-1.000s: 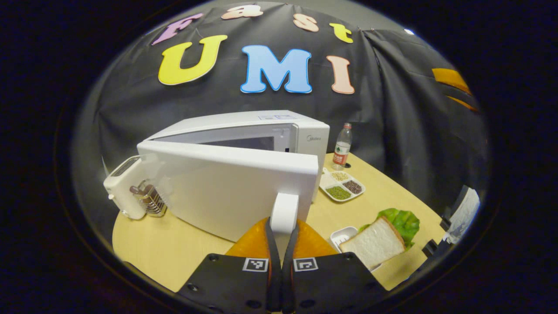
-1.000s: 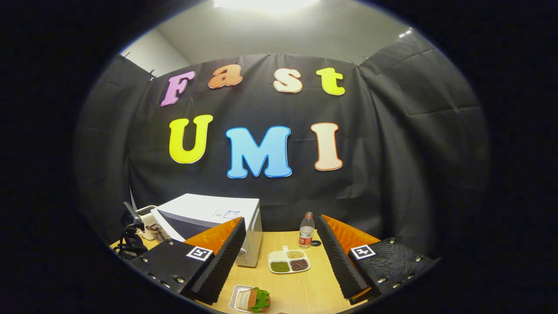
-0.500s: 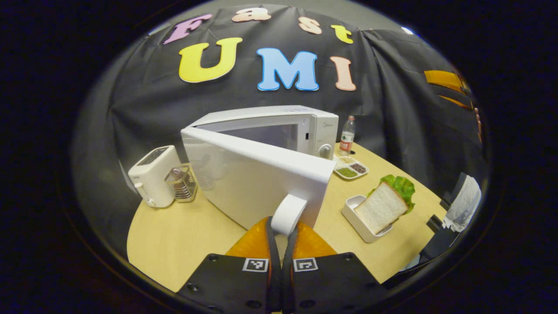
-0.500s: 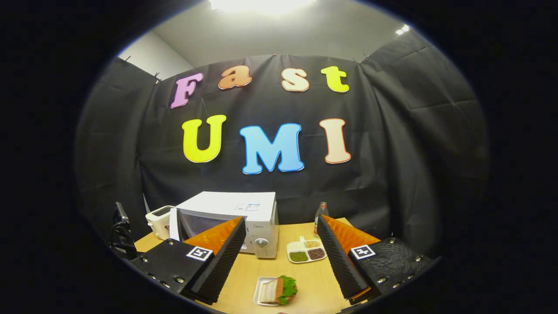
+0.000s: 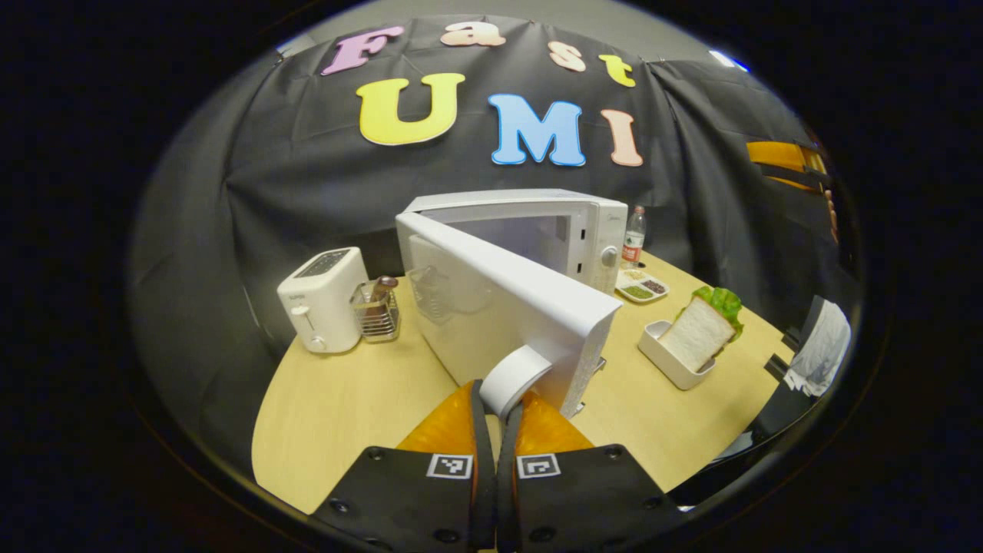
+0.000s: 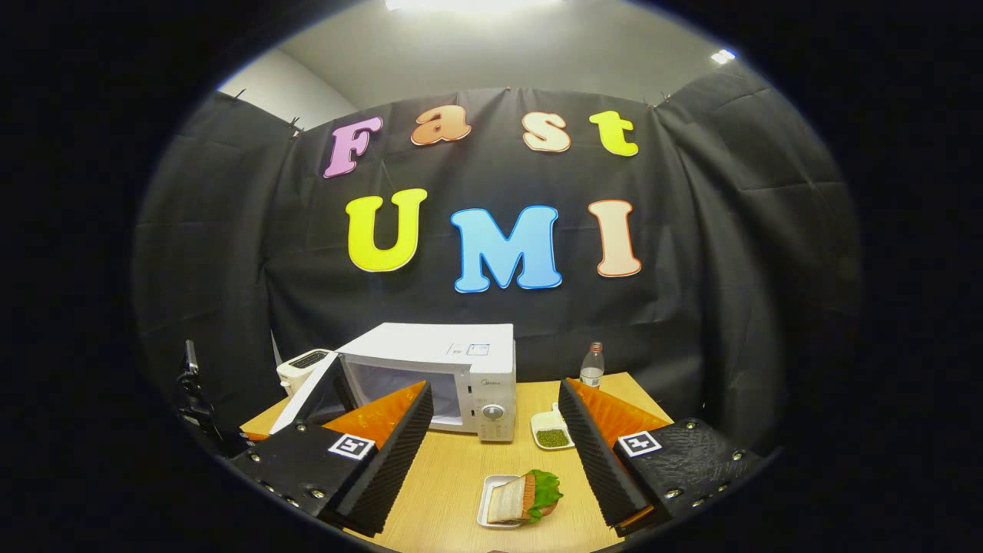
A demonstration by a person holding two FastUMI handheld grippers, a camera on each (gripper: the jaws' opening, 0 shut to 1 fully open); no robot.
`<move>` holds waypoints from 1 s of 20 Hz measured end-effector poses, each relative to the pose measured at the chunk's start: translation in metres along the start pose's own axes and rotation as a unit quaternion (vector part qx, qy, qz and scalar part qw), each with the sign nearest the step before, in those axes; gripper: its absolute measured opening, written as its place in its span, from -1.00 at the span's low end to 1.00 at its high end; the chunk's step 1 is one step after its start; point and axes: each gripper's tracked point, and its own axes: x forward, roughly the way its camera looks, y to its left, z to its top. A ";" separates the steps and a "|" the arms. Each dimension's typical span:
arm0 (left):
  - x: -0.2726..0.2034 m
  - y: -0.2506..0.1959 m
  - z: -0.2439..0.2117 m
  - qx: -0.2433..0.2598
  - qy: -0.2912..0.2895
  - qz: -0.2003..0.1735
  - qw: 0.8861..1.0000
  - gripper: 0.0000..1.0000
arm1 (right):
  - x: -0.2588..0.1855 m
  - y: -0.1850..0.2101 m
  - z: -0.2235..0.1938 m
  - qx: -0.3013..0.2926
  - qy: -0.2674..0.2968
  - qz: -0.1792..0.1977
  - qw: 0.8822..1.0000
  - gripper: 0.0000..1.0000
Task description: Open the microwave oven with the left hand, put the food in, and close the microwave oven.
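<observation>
swinging microwave door (image 5: 499, 307) wider than before, left gripper (image 5: 495, 411) pinching handle (image 5: 513, 376), right gripper (image 6: 495, 430) spread

The microwave (image 6: 461, 376) stands with its door (image 5: 499, 307) swung wide, leaving the mouth of the cavity (image 6: 399, 392) unblocked from the front. The door itself walls off the left side — toaster (image 5: 322, 299) and wire rack (image 5: 376, 311) sit just beyond it. Bare table (image 6: 461, 476) lies between the sandwich tray (image 6: 511, 503) and the oven. To the right of that stretch stand a divided dish (image 6: 551, 430) and a bottle (image 6: 590, 365) near the wall.
</observation>
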 end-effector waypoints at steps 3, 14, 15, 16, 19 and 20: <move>-0.011 0.027 -0.007 -0.001 -0.003 0.002 1.000 -0.86 | 0.002 0.020 -0.009 0.001 0.015 0.020 1.000 0.98; -0.022 0.087 -0.017 0.014 -0.008 0.012 1.000 -0.85 | 0.013 0.033 -0.028 -0.012 0.053 0.043 0.998 0.99; -0.022 0.090 -0.018 0.015 -0.009 0.018 1.000 -0.84 | 0.014 0.033 -0.031 -0.012 0.057 0.045 0.997 0.99; -0.023 0.093 -0.018 0.017 -0.011 0.023 1.000 -0.83 | 0.015 0.034 -0.032 -0.013 0.061 0.049 0.997 0.99; -0.027 0.098 -0.021 0.007 -0.011 0.030 0.999 -0.78 | 0.015 0.023 -0.038 -0.020 0.068 0.046 0.996 0.99; -0.026 0.098 -0.020 0.007 -0.012 0.031 0.999 -0.78 | 0.015 0.019 -0.040 -0.021 0.072 0.044 0.996 0.99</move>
